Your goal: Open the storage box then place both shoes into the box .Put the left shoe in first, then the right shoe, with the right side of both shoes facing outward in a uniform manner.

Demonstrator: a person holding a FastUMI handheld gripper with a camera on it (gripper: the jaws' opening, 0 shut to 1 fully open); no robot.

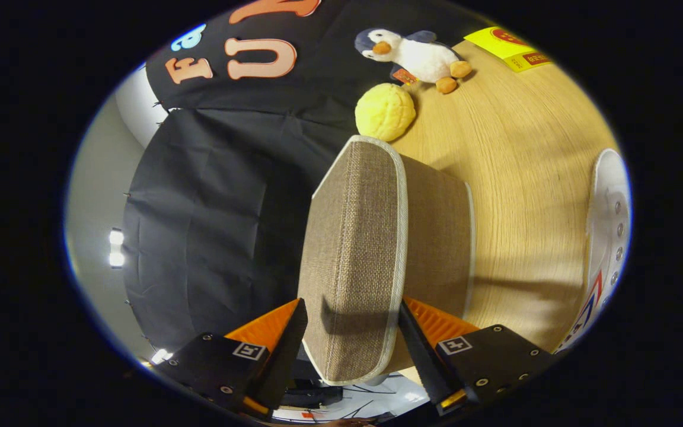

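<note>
The claw (353, 332) is clenched on the storage box's woven lid (353, 249) — one finger on each face. Beyond lie a yellow ball (385, 111) and plush penguin (415, 54) on the table (525, 178) — a white shoe (605, 237) off to the side.

The light is warm and fairly bright, strongest on the wooden table (525, 178), which shows broad soft bands of shadow across its grain. Two small ceiling lamps (116, 248) glare white far off to the left, blown out with no detail. The gripper (350, 323), its fingers pressed against both sides of the woven box lid (356, 255), throws a dark shadow across the lid's near end. The lid's weave is sharp; the plush penguin (415, 56) and yellow ball (385, 111) are a little softer. The fisheye lens bends straight lines, stretches the white shoe (605, 237), and leaves a bluish fringe at the rim.
</note>
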